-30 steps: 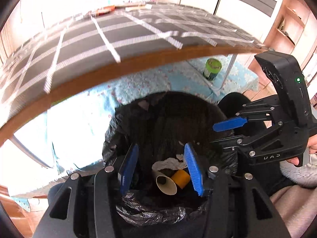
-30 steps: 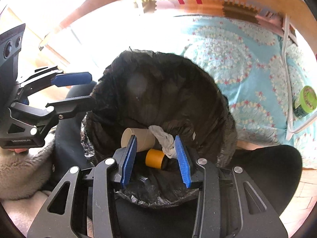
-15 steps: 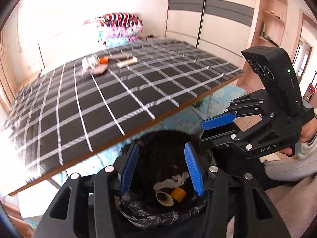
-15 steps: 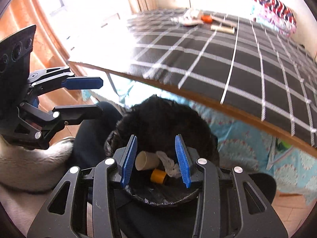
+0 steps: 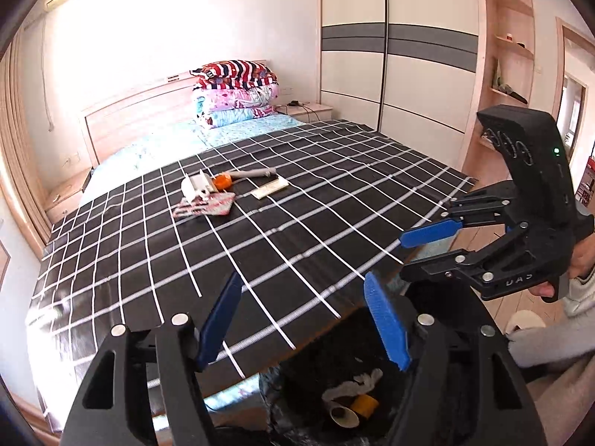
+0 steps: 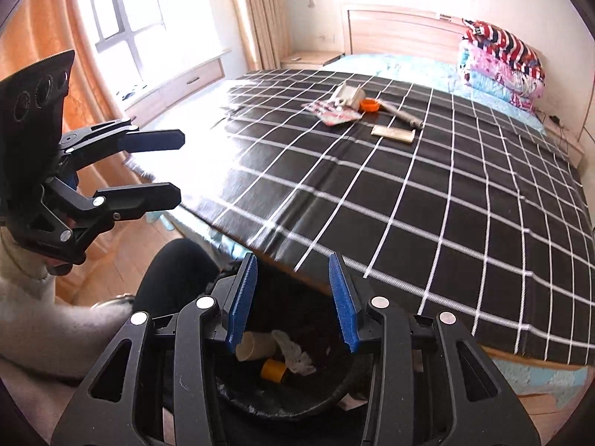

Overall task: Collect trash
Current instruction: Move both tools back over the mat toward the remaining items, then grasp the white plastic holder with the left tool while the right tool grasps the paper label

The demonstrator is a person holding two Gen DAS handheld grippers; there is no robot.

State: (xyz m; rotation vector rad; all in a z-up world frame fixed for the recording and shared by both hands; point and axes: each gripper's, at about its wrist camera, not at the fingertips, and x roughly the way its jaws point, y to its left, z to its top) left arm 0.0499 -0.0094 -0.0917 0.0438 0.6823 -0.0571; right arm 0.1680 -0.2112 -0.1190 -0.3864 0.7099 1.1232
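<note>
Left gripper [image 5: 303, 319]: empty, jaws opening at this moment, nothing between the blue pads; a second ago it hung low over the bin with the jaws set narrower.
Right gripper [image 6: 293, 303]: empty, jaws part-way apart and unchanged, nothing pinched.
Change of position: both grippers have lifted from the mouth of the bin; the view that was filled by the bin liner now takes in the whole bed.
Bin [image 6: 297, 409]: black-lined, on the floor at the foot of the bed, directly below both grippers.
Trash already in: paper cup [image 6: 254, 345], crumpled tissue [image 6: 295, 353], orange cap [image 6: 273, 369], all lying at the bottom.
Trash outstanding: a cluster well up the checked bedcover [image 5: 297, 223], namely a white cup [image 5: 193, 186], orange lid [image 5: 222, 182], grey tube [image 5: 253, 174], flat pale strip [image 5: 270, 187] and patterned wrapper [image 5: 206, 206].
Finding: one drop appears complete; collection is part done.
Next move, judged: reach across the bed to the cluster, far from the bin.
</note>
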